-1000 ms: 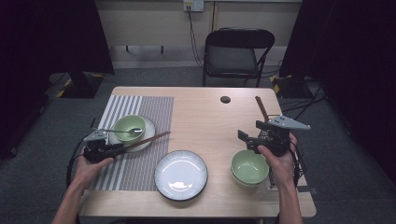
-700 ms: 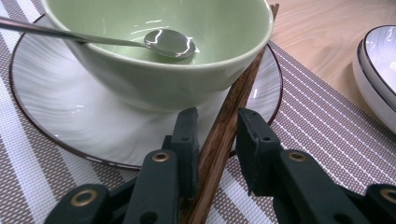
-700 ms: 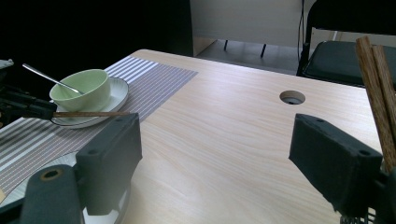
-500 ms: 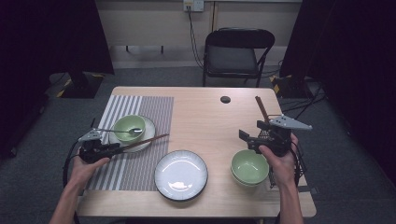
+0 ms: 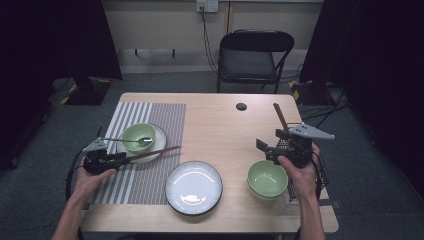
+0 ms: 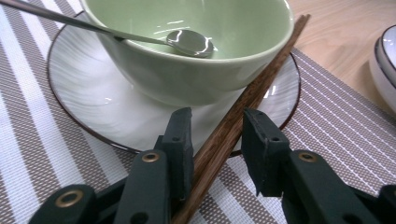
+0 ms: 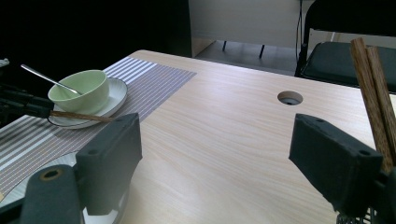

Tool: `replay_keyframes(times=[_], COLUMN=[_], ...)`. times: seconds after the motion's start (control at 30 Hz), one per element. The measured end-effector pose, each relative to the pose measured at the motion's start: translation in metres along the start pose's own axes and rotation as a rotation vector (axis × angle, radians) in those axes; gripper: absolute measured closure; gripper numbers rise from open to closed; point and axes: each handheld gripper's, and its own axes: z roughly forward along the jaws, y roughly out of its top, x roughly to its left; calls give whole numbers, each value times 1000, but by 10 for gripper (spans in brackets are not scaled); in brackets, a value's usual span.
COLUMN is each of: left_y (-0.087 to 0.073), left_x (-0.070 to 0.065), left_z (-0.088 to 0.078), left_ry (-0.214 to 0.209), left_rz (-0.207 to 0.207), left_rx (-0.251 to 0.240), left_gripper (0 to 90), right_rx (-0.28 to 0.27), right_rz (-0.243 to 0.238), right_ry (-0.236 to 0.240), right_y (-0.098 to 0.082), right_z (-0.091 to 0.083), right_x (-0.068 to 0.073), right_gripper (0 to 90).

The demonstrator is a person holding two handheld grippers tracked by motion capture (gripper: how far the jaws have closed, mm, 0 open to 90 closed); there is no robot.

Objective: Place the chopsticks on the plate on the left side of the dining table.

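A green bowl (image 5: pixel 136 136) (image 6: pixel 196 70) with a metal spoon (image 5: pixel 132 140) (image 6: pixel 189 42) in it stands on a white saucer (image 5: pixel 159 135) (image 6: pixel 93 102). A pair of brown chopsticks (image 5: pixel 150 153) (image 6: pixel 261 84) lies across the saucer's rim, against the bowl. My left gripper (image 5: pixel 120 159) (image 6: pixel 217 126) straddles their near end. Its jaws have just been opening: one pad still touches the sticks, the other stands apart. My right gripper (image 5: pixel 262 148) (image 7: pixel 215 144) is held wide open over the bare table with nothing between its jaws.
The striped placemat (image 5: pixel 145 180) lies under the saucer. A white plate (image 5: pixel 194 187) sits front centre and a second green bowl (image 5: pixel 267 179) front right. More chopsticks (image 5: pixel 279 116) (image 7: pixel 371 88) stand upright beside my right gripper. A chair (image 5: pixel 252 55) stands behind the table.
My left hand has slid slightly left and nearer, and the chopsticks' far tip has dropped a little onto the saucer. The right hand has not moved.
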Motion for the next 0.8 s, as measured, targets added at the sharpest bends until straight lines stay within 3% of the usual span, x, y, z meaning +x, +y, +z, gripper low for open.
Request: replay_keyframes(times=[0.3, 0.37, 0.8], left_y=[0, 0, 0], left_x=[2, 1, 3], left_z=[-1, -1, -3], left_ry=[19, 18, 43], left_rz=[15, -1, -4], left_rx=[-3, -10, -14], left_gripper=[624, 617, 600], right_rx=[0, 0, -2], right_rz=[-1, 2, 4], right_ry=[-1, -2, -1], right_y=[0, 0, 0], right_z=[0, 0, 0], right_x=[0, 0, -1], right_gripper=[163, 163, 163])
